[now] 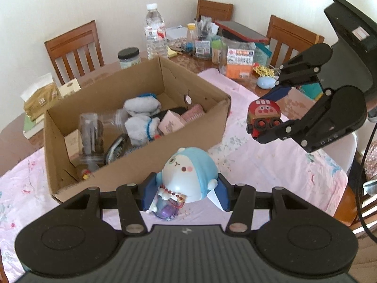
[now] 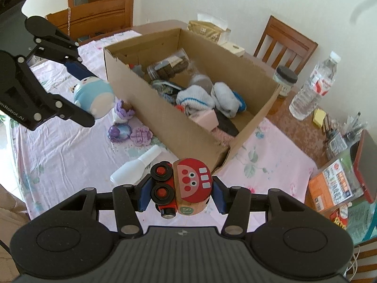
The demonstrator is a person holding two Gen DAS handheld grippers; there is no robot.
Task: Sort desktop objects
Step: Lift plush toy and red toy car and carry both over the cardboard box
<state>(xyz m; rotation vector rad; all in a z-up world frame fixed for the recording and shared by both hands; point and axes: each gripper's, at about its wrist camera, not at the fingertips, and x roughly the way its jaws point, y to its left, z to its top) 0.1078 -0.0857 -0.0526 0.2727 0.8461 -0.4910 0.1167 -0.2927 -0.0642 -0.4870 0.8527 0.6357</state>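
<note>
While the left gripper (image 1: 186, 194) grips one blue round figure (image 1: 188, 173), the right gripper (image 2: 180, 194) clamps one red toy train (image 2: 186, 186). At eleven o'clock beyond it lie one white bottle (image 2: 132, 171), then two purple trinkets (image 2: 129, 134); one cardboard box (image 2: 165, 115) holds two socks (image 2: 209, 99).

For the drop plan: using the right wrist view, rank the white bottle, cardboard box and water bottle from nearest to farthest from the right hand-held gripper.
From the right hand-held gripper:
1. White bottle, lying just ahead, left.
2. Cardboard box, ahead, centre.
3. Water bottle, far right, past the box.
</note>
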